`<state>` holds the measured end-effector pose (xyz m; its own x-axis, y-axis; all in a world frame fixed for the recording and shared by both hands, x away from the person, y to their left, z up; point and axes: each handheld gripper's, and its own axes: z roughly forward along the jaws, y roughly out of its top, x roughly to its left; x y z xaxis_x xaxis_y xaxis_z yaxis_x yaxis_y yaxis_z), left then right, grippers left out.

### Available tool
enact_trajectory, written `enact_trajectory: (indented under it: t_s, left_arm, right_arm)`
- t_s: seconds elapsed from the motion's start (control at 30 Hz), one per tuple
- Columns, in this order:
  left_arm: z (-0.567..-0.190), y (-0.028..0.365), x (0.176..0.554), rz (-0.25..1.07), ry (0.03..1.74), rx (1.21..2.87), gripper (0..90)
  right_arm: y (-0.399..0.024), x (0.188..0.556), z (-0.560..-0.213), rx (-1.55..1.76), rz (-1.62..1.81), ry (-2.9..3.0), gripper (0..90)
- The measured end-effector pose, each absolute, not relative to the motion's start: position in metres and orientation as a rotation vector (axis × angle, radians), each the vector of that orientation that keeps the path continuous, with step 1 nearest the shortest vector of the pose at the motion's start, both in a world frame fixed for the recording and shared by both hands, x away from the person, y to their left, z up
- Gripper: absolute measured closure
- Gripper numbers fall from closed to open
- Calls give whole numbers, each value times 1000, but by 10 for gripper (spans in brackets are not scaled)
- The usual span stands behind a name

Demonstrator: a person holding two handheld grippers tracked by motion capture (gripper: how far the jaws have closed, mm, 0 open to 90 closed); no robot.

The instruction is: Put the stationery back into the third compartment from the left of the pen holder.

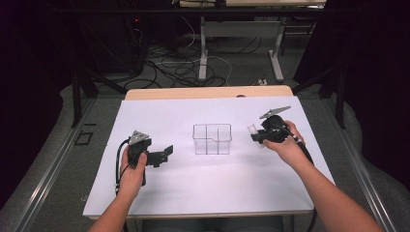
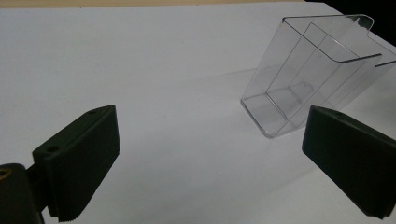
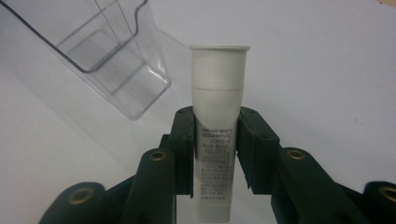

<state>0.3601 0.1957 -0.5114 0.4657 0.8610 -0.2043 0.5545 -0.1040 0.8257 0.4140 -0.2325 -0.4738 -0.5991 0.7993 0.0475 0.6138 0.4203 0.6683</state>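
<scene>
On the white table, a clear divided box stands at the centre. Right of it, the right gripper clenches a white tube upright between its jaws. The left gripper, near left, gapes empty.

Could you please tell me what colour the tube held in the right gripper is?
The tube is white, with small dark print; right gripper view shows it best.

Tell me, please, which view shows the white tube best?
The right gripper view: the tube stands close up, clamped in the right gripper, its print visible. In the high view it is a small white tip. The left gripper view gives the clear box.
</scene>
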Motion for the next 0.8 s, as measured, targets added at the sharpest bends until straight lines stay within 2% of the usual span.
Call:
enact_trajectory:
  t_s: [0.8]
  left_arm:
    - [-511,196,361,414,1210,1771,41]
  right_arm:
    - [-190,401,-442,1036,1253,2280,689]
